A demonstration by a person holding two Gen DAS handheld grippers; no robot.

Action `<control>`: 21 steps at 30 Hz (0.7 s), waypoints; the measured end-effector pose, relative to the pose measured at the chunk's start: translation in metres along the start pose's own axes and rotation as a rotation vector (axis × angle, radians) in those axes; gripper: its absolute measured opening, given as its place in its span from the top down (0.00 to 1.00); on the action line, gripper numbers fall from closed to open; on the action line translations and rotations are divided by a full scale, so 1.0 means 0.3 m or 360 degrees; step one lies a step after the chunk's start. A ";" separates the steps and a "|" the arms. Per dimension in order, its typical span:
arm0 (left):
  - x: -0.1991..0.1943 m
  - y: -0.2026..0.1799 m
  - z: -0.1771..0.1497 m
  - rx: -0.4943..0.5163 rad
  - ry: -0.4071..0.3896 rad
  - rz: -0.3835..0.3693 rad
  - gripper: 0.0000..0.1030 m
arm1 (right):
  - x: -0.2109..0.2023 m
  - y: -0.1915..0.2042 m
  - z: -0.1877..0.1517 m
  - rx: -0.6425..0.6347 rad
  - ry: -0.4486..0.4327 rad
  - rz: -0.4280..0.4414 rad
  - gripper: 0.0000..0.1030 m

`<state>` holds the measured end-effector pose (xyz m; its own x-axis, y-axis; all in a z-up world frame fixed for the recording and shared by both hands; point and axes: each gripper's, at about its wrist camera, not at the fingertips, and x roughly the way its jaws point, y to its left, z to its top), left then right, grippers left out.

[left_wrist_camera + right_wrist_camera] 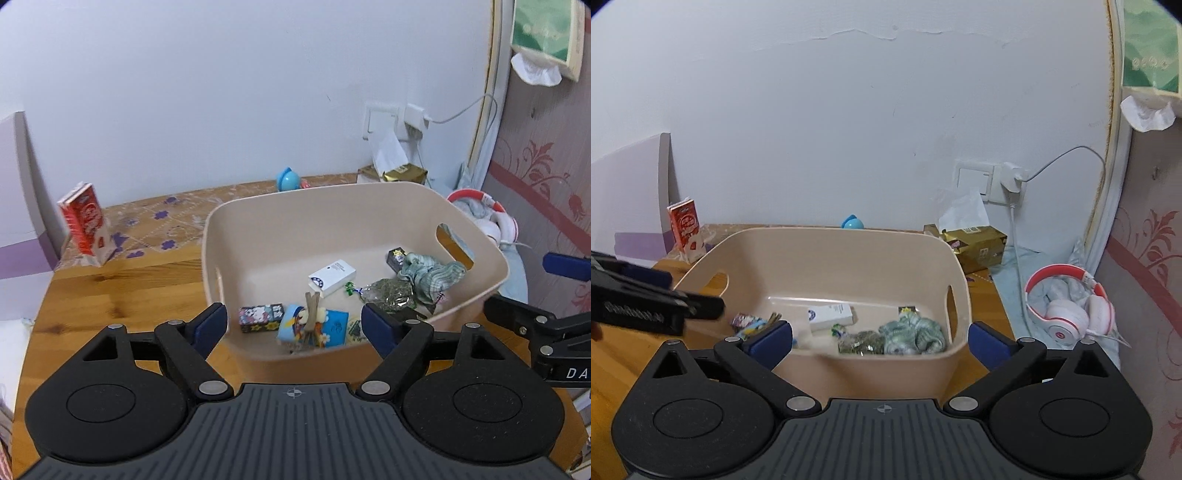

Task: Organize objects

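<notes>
A beige plastic bin (258,221) (827,243) stands on the wooden table. Inside lie a white box (332,277) (831,315), a greenish cloth (430,275) (916,334), a bag of dried herbs (391,293) (860,341), a small patterned box (260,317), a blue card with a wooden clip (314,326) and a small dark box (397,256). My left gripper (294,326) is open and empty at the bin's near rim. My right gripper (881,341) is open and empty, also at the near rim.
A red carton (86,223) (687,229) stands at the table's back left. A blue round toy (288,179) (852,222) sits behind the bin. A gold tissue pack (979,245), pink headphones (1067,306) and a wall socket with cable (1012,181) are to the right.
</notes>
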<state>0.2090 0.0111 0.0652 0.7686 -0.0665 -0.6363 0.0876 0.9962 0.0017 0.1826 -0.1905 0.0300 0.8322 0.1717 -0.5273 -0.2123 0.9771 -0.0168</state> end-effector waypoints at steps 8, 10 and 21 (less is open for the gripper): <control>-0.178 0.002 -0.076 0.0009 -0.0080 0.0001 0.21 | -0.153 0.013 -0.062 -0.0017 -0.0051 -0.0026 0.00; -0.218 -0.002 -0.103 0.0024 -0.0088 0.0003 0.21 | -0.194 0.018 -0.075 -0.0012 -0.0067 -0.0039 0.00; -0.394 0.017 -0.244 -0.0001 -0.0096 -0.0034 0.21 | -0.387 0.058 -0.140 0.0016 -0.0158 -0.0023 0.00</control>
<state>0.0721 0.0282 0.0840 0.8032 -0.0908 -0.5888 0.1040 0.9945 -0.0115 0.0607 -0.1987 0.0552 0.8820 0.1686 -0.4400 -0.1948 0.9807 -0.0149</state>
